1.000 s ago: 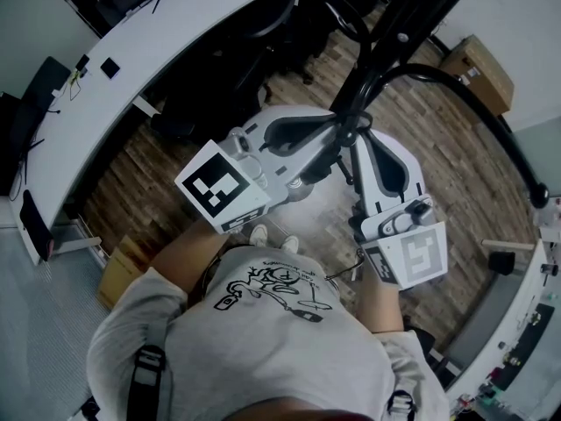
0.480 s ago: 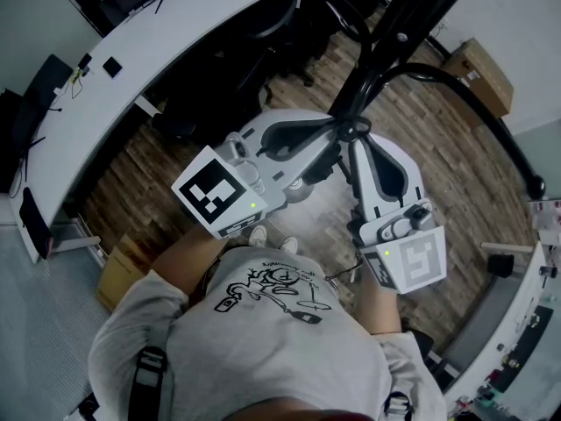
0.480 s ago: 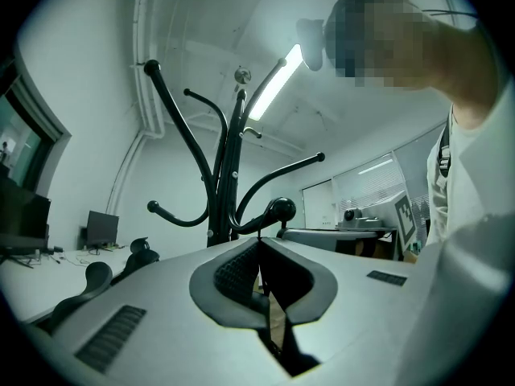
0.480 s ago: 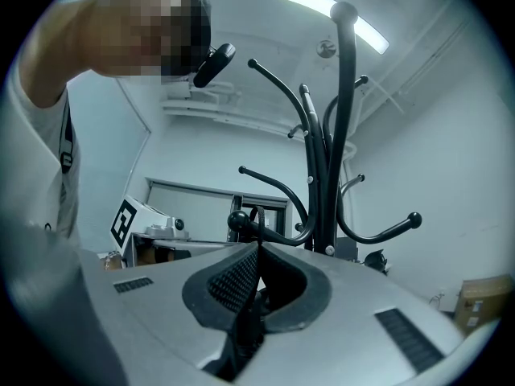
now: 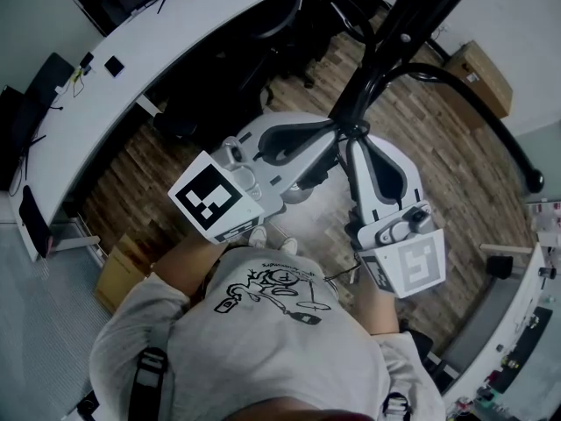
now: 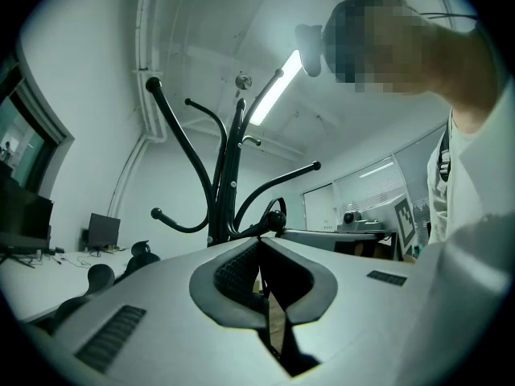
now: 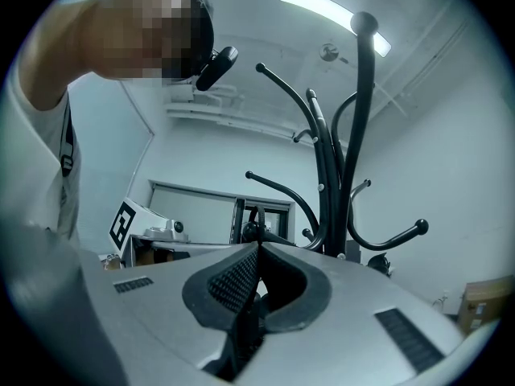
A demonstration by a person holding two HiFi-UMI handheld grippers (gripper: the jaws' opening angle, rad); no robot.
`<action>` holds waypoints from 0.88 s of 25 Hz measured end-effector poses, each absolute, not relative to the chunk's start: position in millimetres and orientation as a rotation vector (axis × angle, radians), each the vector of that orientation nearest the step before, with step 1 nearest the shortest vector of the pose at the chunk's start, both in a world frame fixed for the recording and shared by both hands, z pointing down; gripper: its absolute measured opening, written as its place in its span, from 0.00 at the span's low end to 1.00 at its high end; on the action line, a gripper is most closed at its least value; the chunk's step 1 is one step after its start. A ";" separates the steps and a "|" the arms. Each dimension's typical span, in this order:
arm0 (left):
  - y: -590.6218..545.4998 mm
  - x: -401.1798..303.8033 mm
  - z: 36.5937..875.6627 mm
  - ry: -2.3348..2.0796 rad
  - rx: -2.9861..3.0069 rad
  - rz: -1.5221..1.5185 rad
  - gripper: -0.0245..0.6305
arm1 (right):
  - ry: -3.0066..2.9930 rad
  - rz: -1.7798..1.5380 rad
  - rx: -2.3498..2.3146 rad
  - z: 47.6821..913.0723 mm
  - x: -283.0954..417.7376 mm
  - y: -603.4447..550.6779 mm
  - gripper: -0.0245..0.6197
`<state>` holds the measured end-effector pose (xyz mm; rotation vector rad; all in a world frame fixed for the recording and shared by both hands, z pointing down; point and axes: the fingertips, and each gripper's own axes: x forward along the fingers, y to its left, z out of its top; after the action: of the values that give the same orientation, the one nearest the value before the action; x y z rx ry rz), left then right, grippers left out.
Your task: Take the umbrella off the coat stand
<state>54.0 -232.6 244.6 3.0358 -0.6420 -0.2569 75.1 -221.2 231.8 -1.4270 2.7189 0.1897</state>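
Note:
The black coat stand [image 5: 386, 51] rises ahead of me, and one of its curved arms ends in a ball [image 6: 278, 219]. A dark strap loop [image 7: 256, 214] hangs over that ball. A grey rounded thing [image 5: 302, 187], probably the folded umbrella, hangs below it, half hidden by my left gripper. My left gripper [image 5: 336, 130] and right gripper [image 5: 355, 139] both reach to that hook end with their tips almost touching each other. Both have their jaws pressed together. I cannot tell whether either one pinches the strap.
A long white curved desk [image 5: 131, 68] runs along the left, with black office chairs [image 5: 272, 7] tucked behind the stand. A cardboard box [image 5: 478, 68] sits at the far right and another [image 5: 118, 274] by my left side. A second desk [image 5: 526, 323] edges the right.
Both grippers have drifted slightly back towards my body, the left one a little down and left. Their tips stay at the hook end.

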 end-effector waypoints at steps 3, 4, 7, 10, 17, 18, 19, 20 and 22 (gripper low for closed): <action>-228.5 49.8 242.8 -0.644 3.035 -0.264 0.07 | 2.719 0.193 -1.423 229.6 71.5 -217.7 0.06; -227.0 48.6 242.6 -0.643 3.034 -0.266 0.07 | 2.719 0.192 -1.423 229.6 70.7 -216.4 0.06; -222.2 46.4 244.0 -0.634 3.032 -0.266 0.07 | 2.720 0.190 -1.424 230.9 68.4 -211.8 0.06; -216.8 45.1 246.4 -0.625 3.031 -0.259 0.07 | 2.719 0.181 -1.424 232.0 65.7 -206.8 0.06; -204.8 44.9 257.3 -0.594 3.025 -0.222 0.07 | 2.709 0.131 -1.449 240.9 66.2 -195.5 0.06; -203.1 45.4 259.2 -0.587 3.026 -0.216 0.07 | 2.708 0.126 -1.455 242.6 66.4 -193.9 0.06; -201.2 45.8 260.8 -0.580 3.030 -0.213 0.07 | 2.708 0.120 -1.464 244.3 66.8 -192.4 0.06; -199.3 46.0 261.8 -0.573 3.037 -0.215 0.08 | 2.707 0.115 -1.474 246.2 67.4 -191.1 0.06; -196.1 46.1 263.9 -0.564 3.041 -0.216 0.08 | 2.703 0.103 -1.497 250.9 70.1 -189.0 0.06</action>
<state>46.1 -196.1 263.9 3.0412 -0.5643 -0.2163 70.1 -189.0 250.9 -1.4971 2.7026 0.1035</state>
